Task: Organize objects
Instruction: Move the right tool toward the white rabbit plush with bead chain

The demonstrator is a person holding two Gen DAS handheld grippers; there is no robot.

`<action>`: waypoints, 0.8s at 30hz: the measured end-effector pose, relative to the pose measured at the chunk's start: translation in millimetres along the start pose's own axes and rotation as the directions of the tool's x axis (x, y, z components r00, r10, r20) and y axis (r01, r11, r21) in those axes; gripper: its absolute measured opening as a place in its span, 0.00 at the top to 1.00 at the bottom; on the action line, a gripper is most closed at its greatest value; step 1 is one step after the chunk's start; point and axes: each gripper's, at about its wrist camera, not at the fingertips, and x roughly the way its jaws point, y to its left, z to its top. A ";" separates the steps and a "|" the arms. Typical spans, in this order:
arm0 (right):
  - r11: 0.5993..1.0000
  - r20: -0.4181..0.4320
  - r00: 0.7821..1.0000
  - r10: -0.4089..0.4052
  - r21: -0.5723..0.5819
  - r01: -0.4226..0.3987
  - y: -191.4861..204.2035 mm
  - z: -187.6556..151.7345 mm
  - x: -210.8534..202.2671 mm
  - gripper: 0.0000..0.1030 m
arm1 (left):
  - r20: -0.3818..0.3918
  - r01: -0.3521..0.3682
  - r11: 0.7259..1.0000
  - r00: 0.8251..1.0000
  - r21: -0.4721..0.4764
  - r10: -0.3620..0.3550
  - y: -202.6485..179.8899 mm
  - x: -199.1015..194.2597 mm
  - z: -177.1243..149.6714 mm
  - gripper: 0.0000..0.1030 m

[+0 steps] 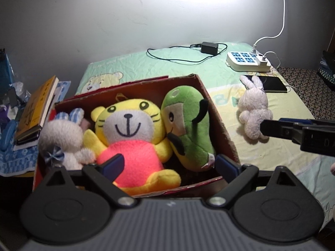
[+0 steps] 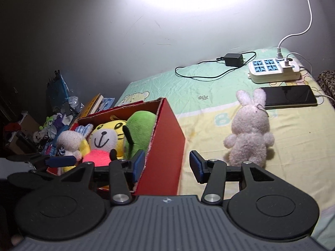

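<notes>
A red cardboard box (image 1: 222, 123) (image 2: 165, 144) on the bed holds a yellow tiger plush (image 1: 132, 131) (image 2: 104, 138), a green plush (image 1: 188, 125) (image 2: 140, 129) and a white plush with a blue bow (image 1: 62, 140) (image 2: 69, 140). A pale pink bunny plush (image 1: 254, 110) (image 2: 249, 136) sits on the sheet right of the box. My left gripper (image 1: 169, 165) is open and empty over the box's near edge. My right gripper (image 2: 167, 165) is open and empty, between the box and the bunny; in the left wrist view its fingers (image 1: 278, 130) reach the bunny's near side.
A black phone (image 1: 272, 83) (image 2: 291, 97), a white power strip (image 1: 247, 61) (image 2: 274, 71) and a black adapter with cable (image 1: 209, 47) (image 2: 233, 59) lie at the bed's far end. Books (image 1: 35, 110) and clutter (image 2: 50, 125) stand left of the box.
</notes>
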 end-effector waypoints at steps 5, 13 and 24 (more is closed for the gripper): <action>0.999 -0.009 0.999 -0.033 0.031 0.033 -26.6 -4.8 -11.5 0.51 | -0.014 -0.003 1.000 1.000 0.003 0.003 -25.1 -2.4 9.1 0.09; 0.994 -0.020 0.996 -0.089 0.063 0.090 -62.2 -12.7 -34.2 0.51 | -0.019 -0.002 0.998 1.000 0.055 0.003 -71.0 -0.4 17.6 0.09; 0.976 -0.026 0.984 -0.177 0.122 0.179 -107.0 -22.6 -63.1 0.51 | -0.031 0.044 0.994 0.999 0.104 -0.041 -127.1 8.4 27.9 0.07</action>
